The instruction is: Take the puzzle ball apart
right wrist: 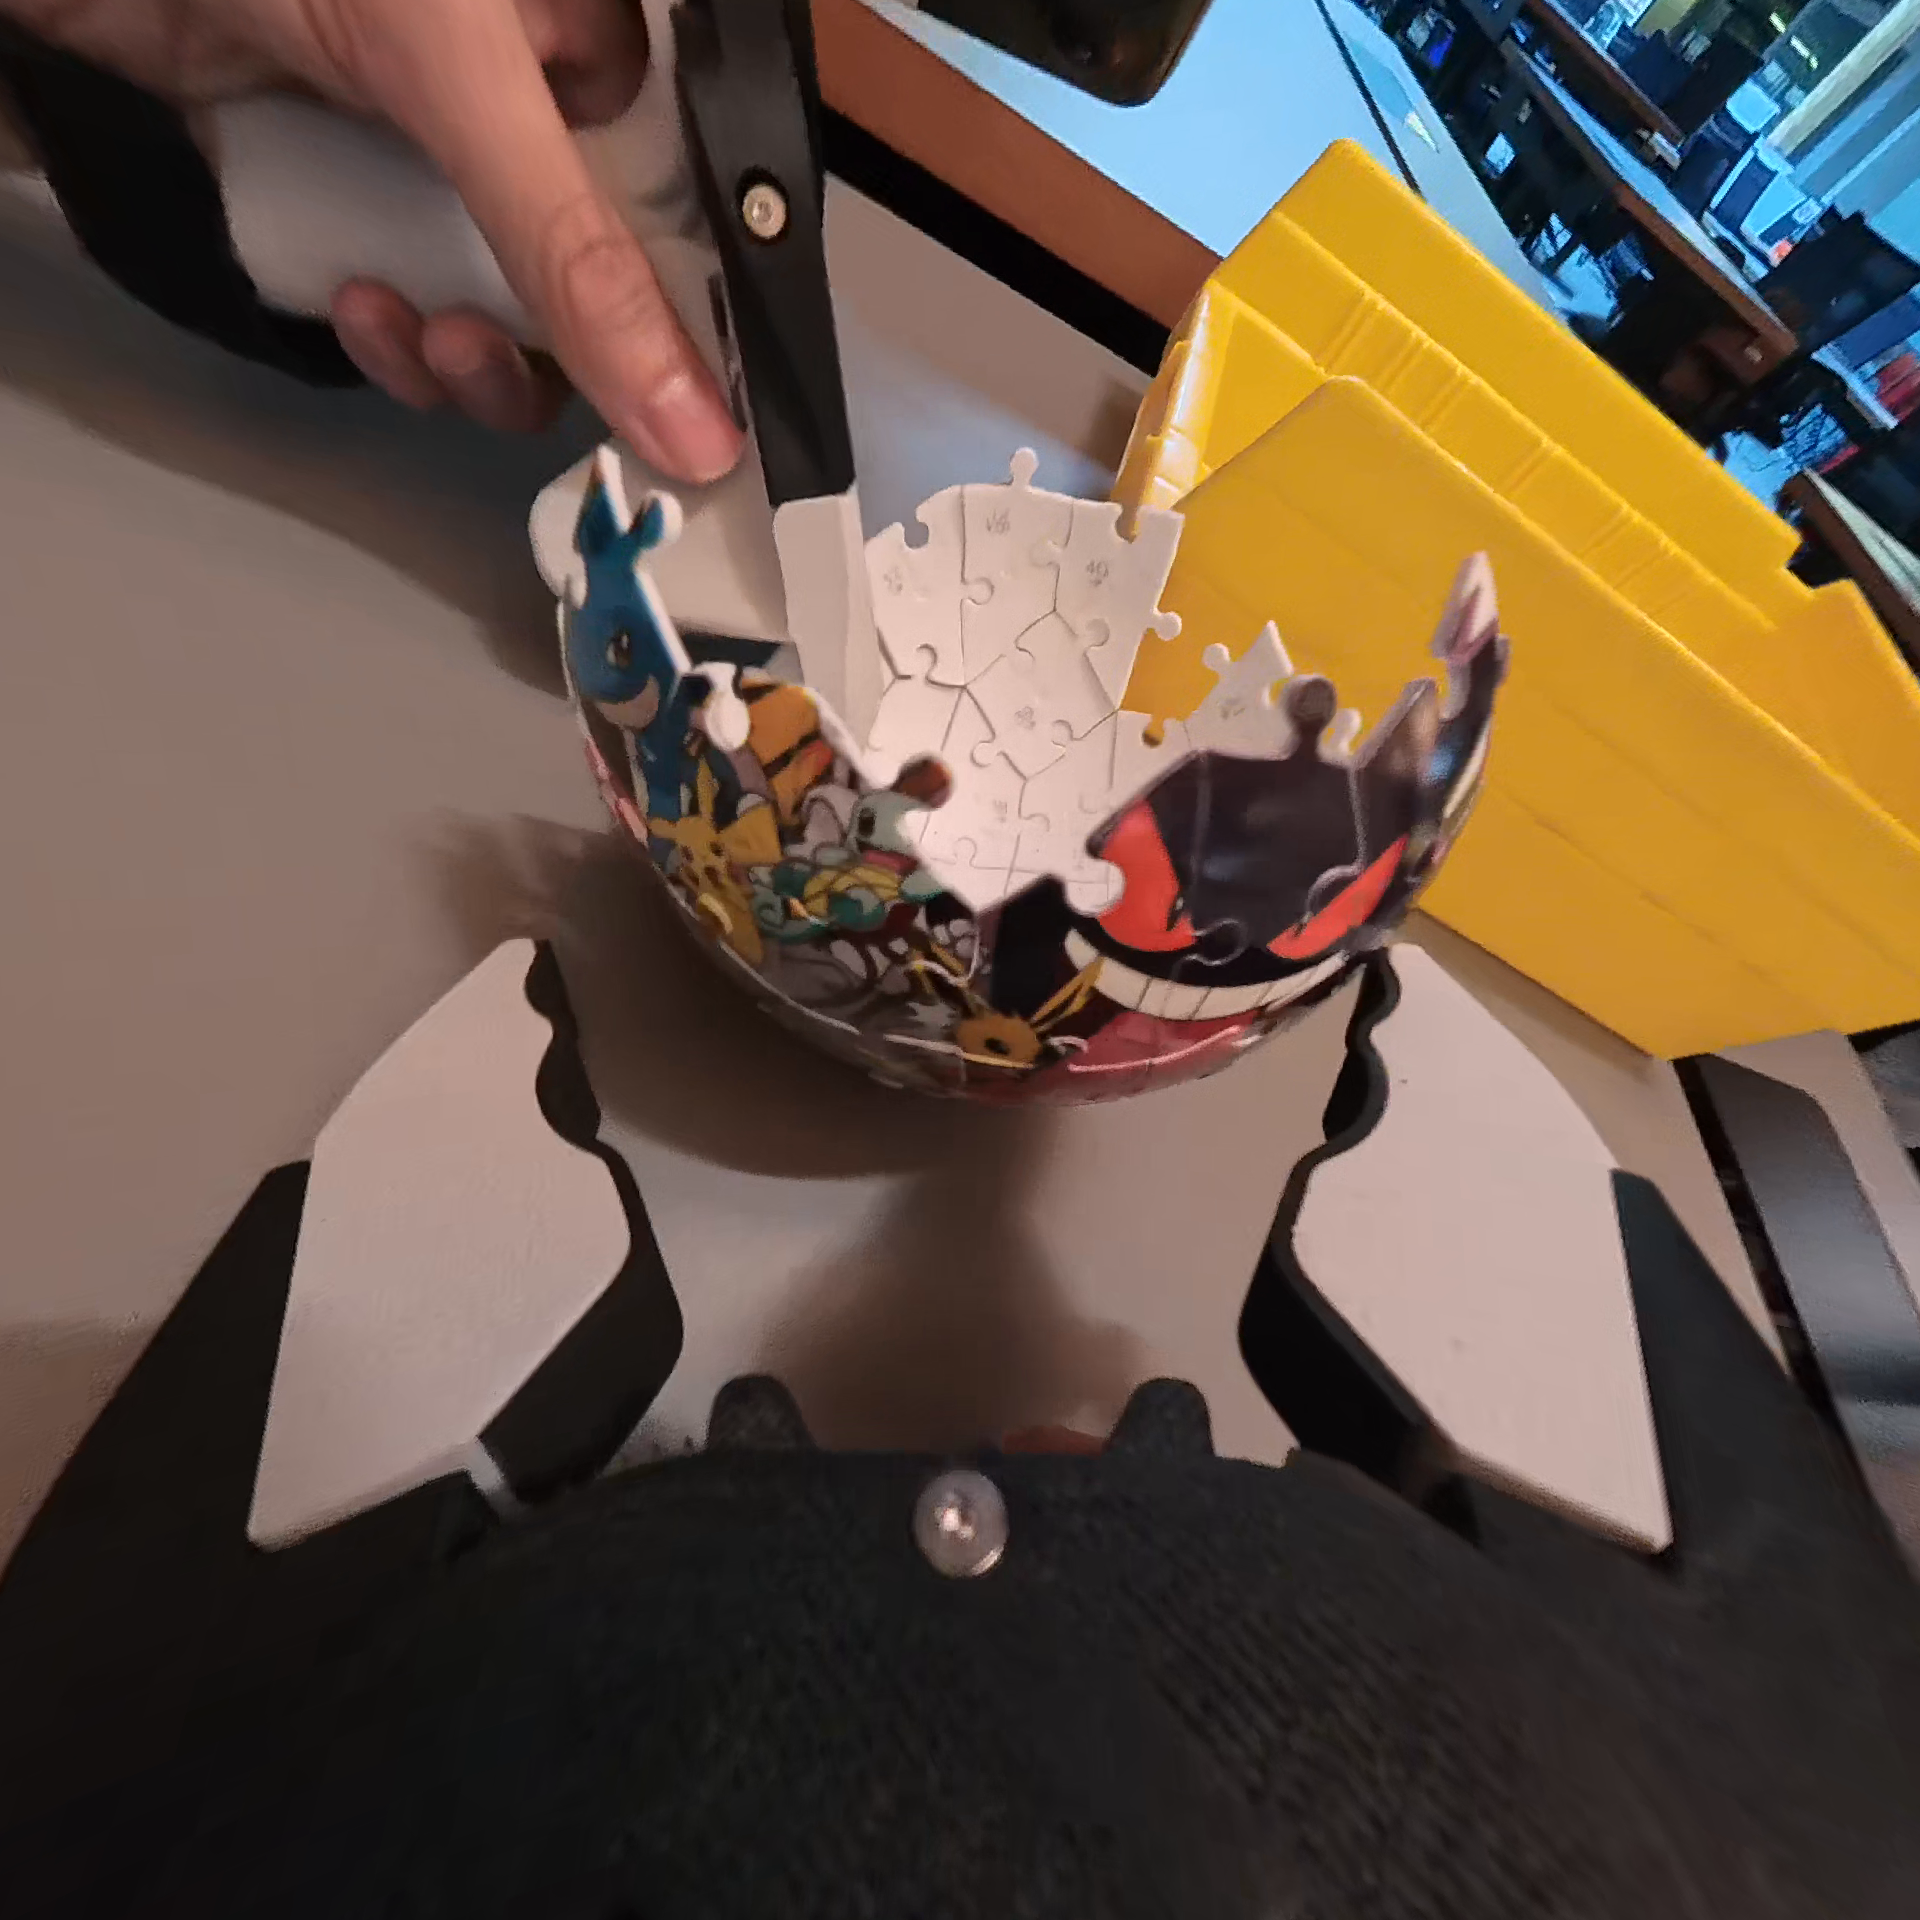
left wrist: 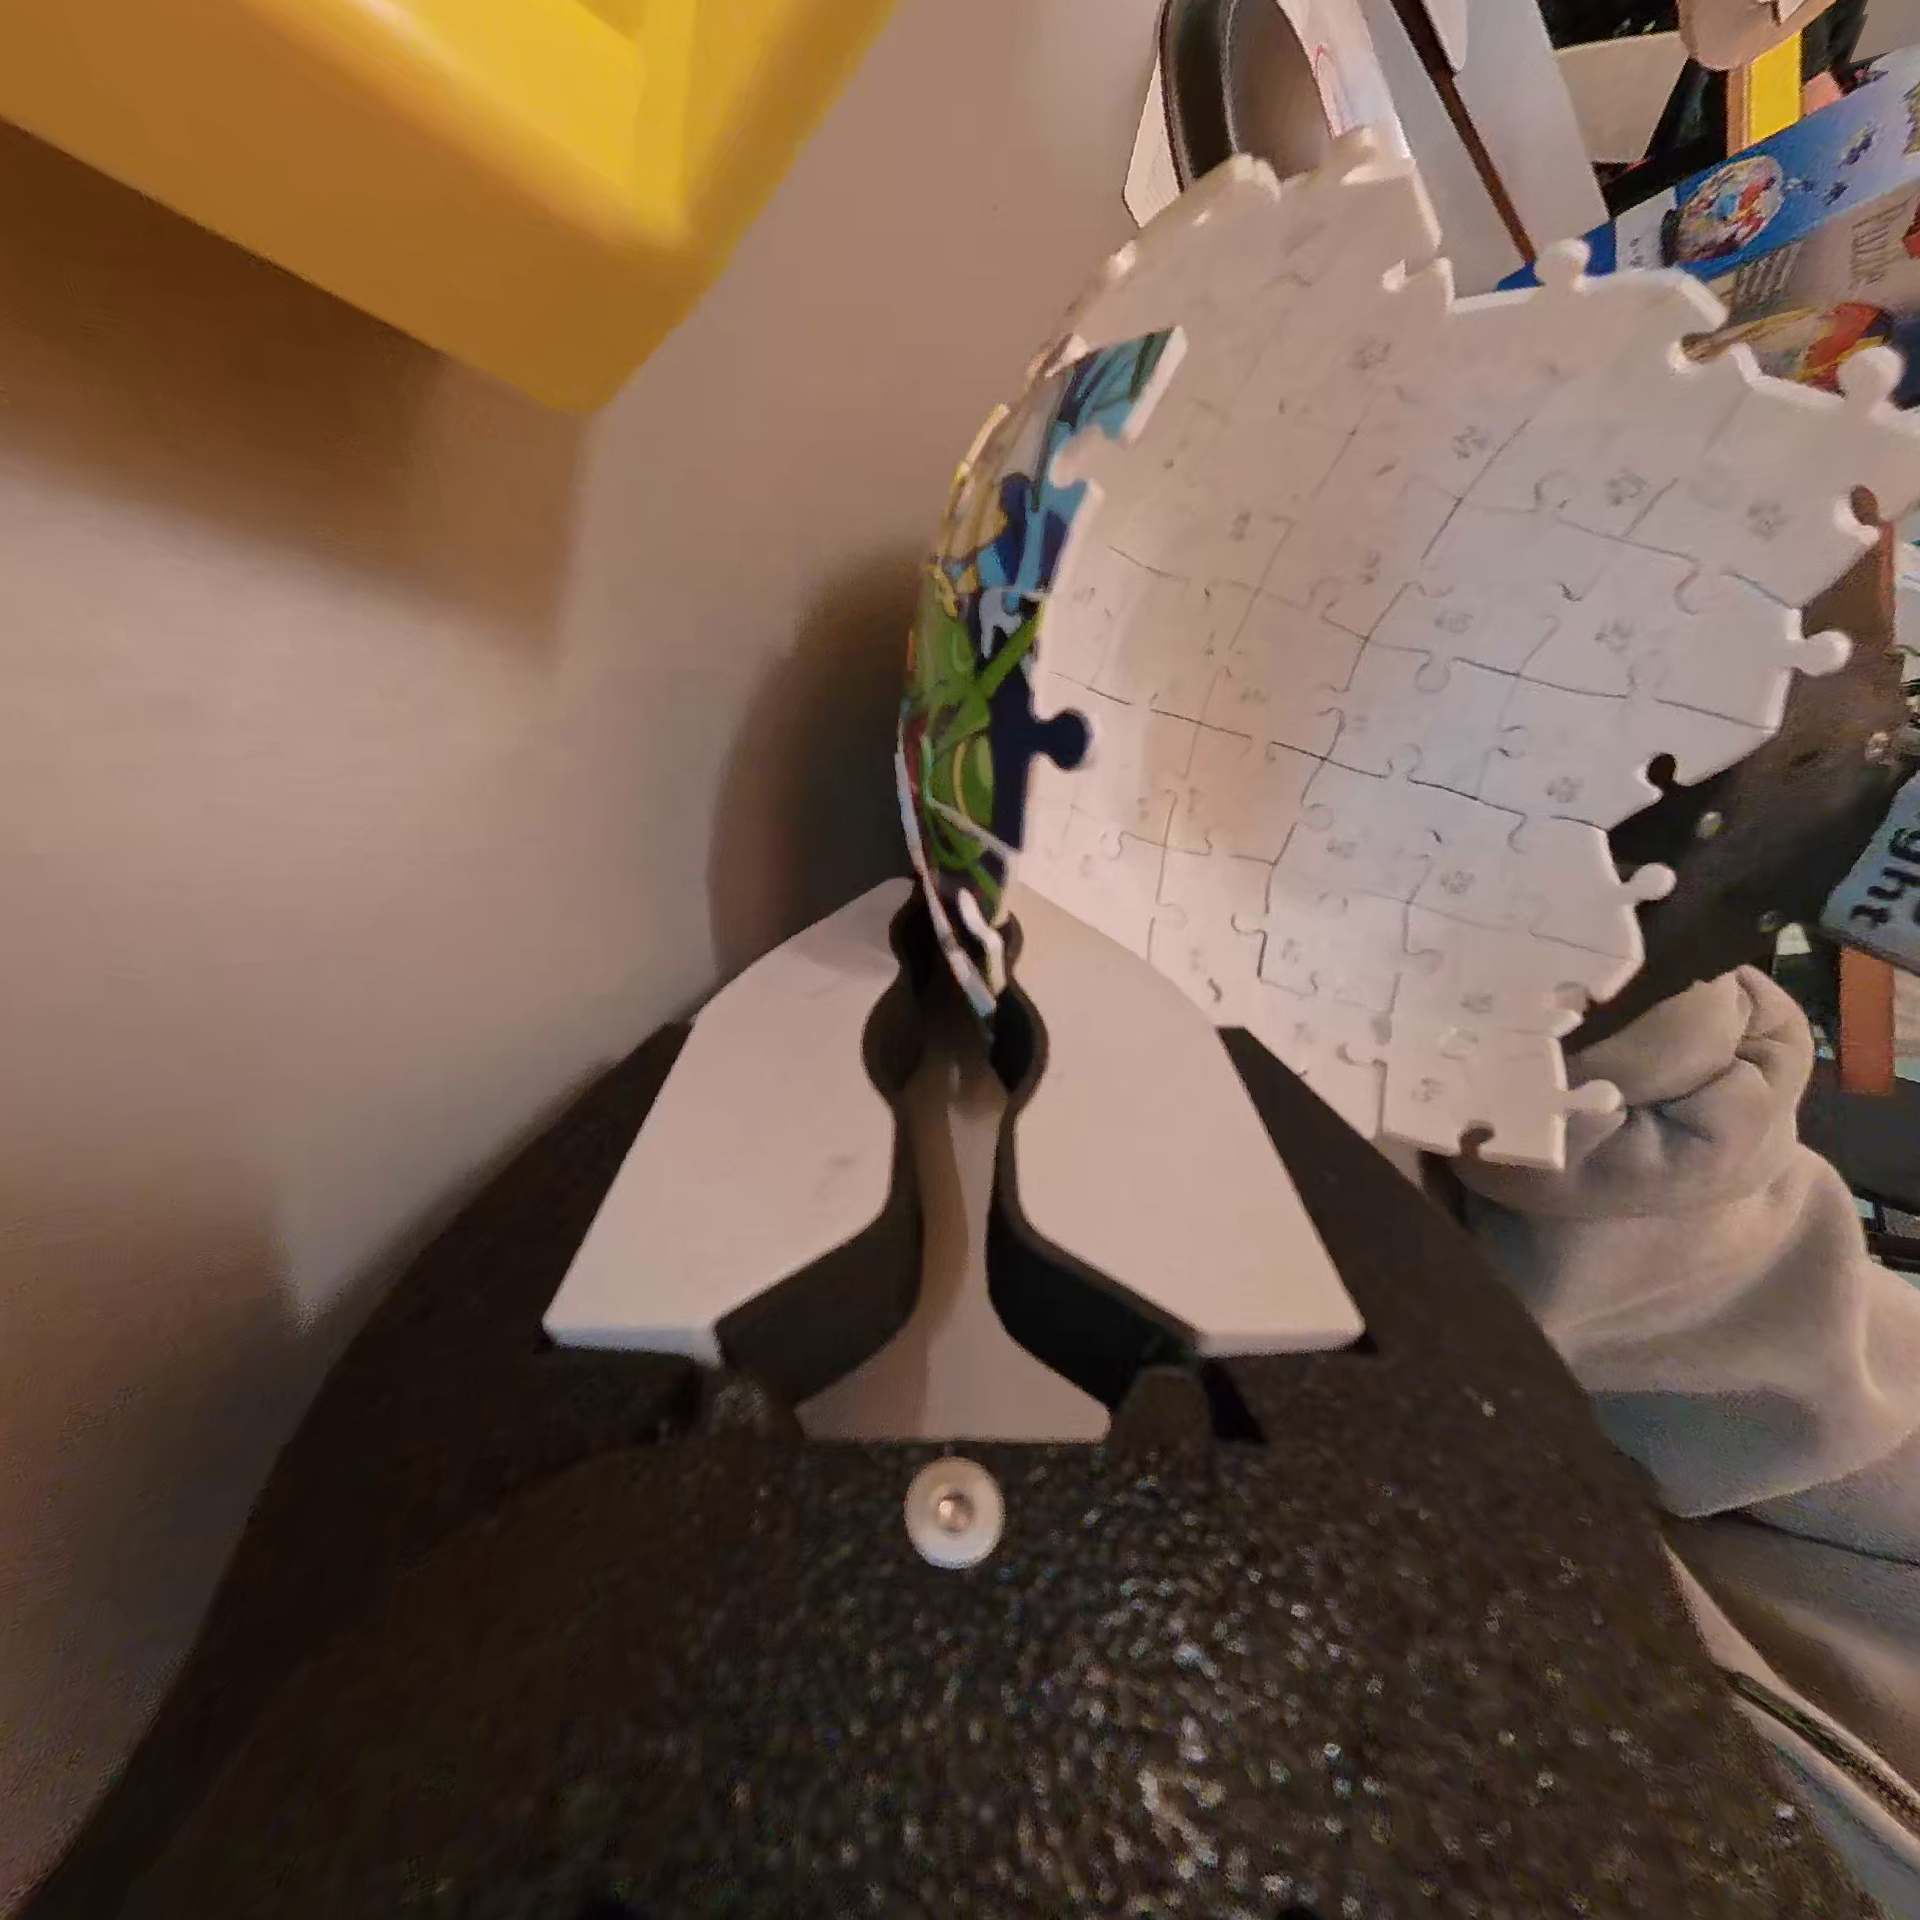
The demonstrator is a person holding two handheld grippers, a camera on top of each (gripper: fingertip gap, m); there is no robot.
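Risk of the half-open puzzle ball point(right wrist: 997, 831), held up beside the yellow bins point(right wrist: 1538, 727), tearing loose or dropping: left gripper point(left wrist: 961, 977) pinched shut on one thin rim piece, right gripper point(right wrist: 961, 997) spread wide just beneath the shell, gripping nothing

Left hand-held gripper point(left wrist: 951, 971) clamped, right hand-held gripper point(right wrist: 961, 997) wide apart.

Obstacle: yellow bins point(right wrist: 1538, 717) stand just beside the puzzle ball point(right wrist: 1039, 831) on one flank, closing that approach. Free room: bare table point(right wrist: 260, 727) on the opposite flank and between the right gripper point(right wrist: 961, 1049) fingers. Ball's open top partly occupied by the left gripper point(right wrist: 800, 582) pinching the rim.
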